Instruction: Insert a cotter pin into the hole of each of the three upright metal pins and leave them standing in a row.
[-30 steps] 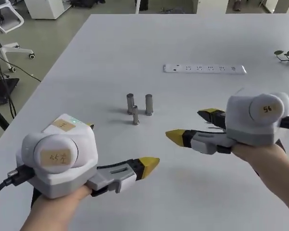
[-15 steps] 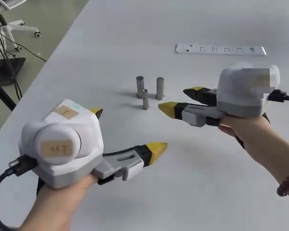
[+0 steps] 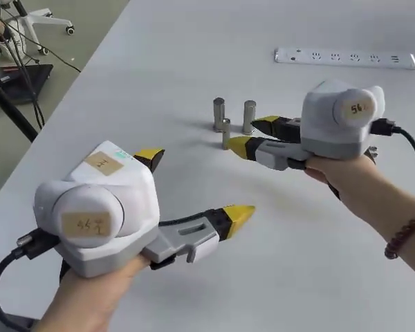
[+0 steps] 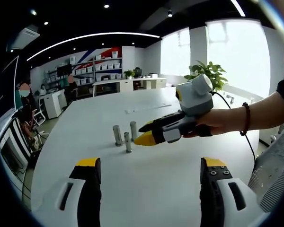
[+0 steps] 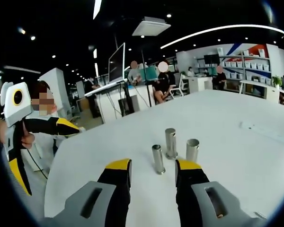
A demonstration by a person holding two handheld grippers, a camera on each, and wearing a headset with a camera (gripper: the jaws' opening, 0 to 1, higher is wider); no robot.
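Three short upright metal pins stand close together on the white table: two taller ones [image 3: 218, 113] [image 3: 249, 116] and a smaller one [image 3: 226, 133] in front. My right gripper [image 3: 251, 135] is open just right of them, its near yellow tip beside the smaller pin, nothing between its jaws. In the right gripper view the pins [image 5: 157, 159] [image 5: 170, 143] [image 5: 192, 150] stand just beyond my jaws [image 5: 154, 166]. My left gripper [image 3: 197, 185] is open and empty, nearer the person, well short of the pins [image 4: 128, 142]. The right gripper [image 4: 170, 130] shows in the left gripper view.
A white power strip [image 3: 346, 58] lies at the far right of the table [image 3: 159, 62]. The table's left edge drops to a floor with cables and a chair base [image 3: 28, 21]. The left gripper [image 5: 19, 123] shows at the left of the right gripper view.
The right gripper has moved left and forward, up to the pins, still open. The left gripper has stayed about where it was. The head camera has shifted.
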